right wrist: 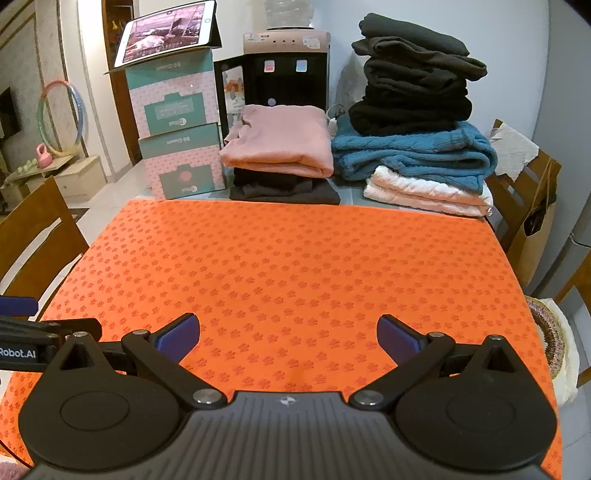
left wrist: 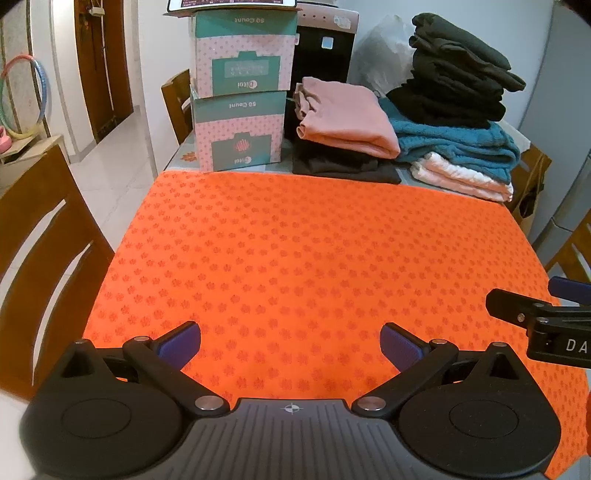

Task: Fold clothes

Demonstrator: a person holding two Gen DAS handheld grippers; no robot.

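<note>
While both tools hang over the near edge of the table, the left gripper (left wrist: pixel 290 341) has its jaws spread as wide as they go, blue pads (left wrist: pixel 180 341) bare, nothing between them. Same for the right gripper (right wrist: pixel 288 338): gaping, empty, just beside its partner. Beneath them lies the orange patterned cloth (left wrist: pixel 295 240), flat across the table. Out at the far edge sit the clothes: a pink folded garment (right wrist: pixel 280 142) on a black one (right wrist: pixel 284 190), and beside it a taller stack, white knit (right wrist: pixel 424 192), teal sweater (right wrist: pixel 413 151), dark pile (right wrist: pixel 413 81). Left of those, two stacked boxes (right wrist: pixel 177 136) carry a tablet (right wrist: pixel 166 31).
</note>
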